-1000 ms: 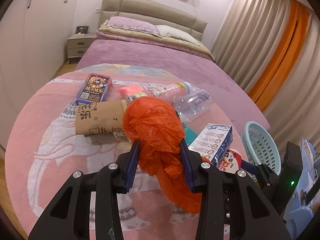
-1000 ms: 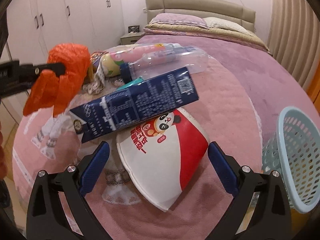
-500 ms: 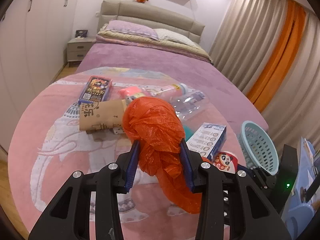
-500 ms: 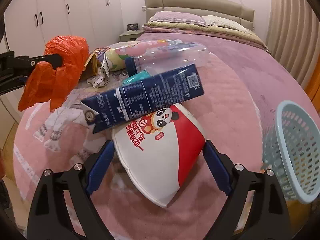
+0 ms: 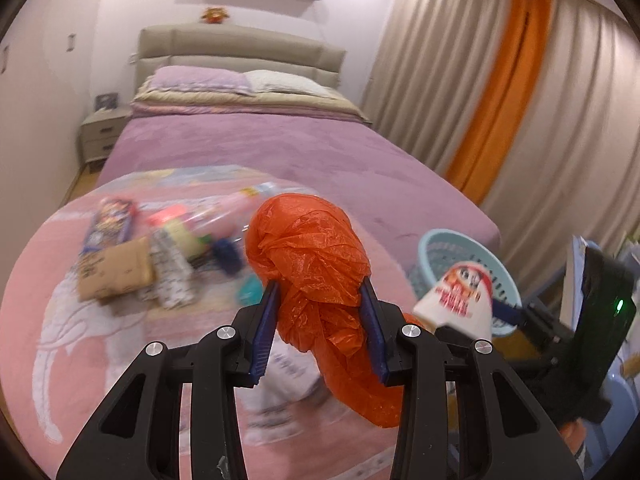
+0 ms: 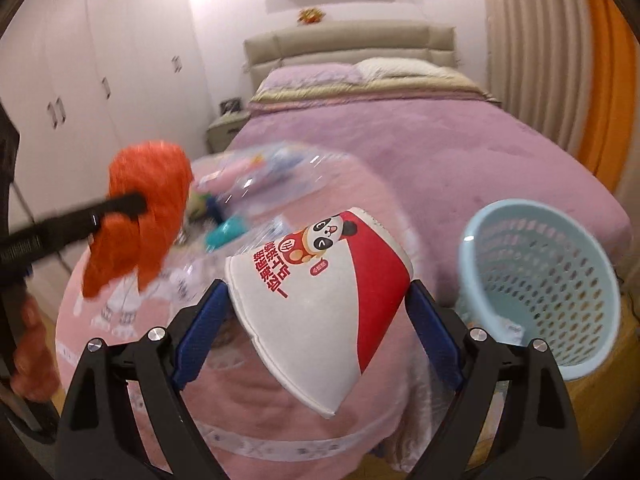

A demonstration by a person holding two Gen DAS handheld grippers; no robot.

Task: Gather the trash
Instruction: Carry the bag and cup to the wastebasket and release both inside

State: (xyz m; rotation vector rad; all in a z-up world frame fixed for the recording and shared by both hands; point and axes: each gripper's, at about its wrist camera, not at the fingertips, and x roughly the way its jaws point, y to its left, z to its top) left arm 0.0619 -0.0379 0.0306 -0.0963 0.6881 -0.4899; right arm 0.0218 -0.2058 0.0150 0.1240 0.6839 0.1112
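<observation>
Flattened white-and-red paper cup (image 6: 320, 304) with panda logo, red Chinese characters printed upside down, unreadable

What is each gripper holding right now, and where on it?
Left gripper: crumpled orange plastic bag, pinched around its bunched middle. Right gripper: flattened paper bowl, fingers on its opposite edges.

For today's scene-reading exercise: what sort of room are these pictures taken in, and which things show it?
Most likely a home bedroom. A made bed with pillows and a padded headboard fills the middle, a bedside cabinet stands next to it, and a wardrobe lines one wall.
</observation>
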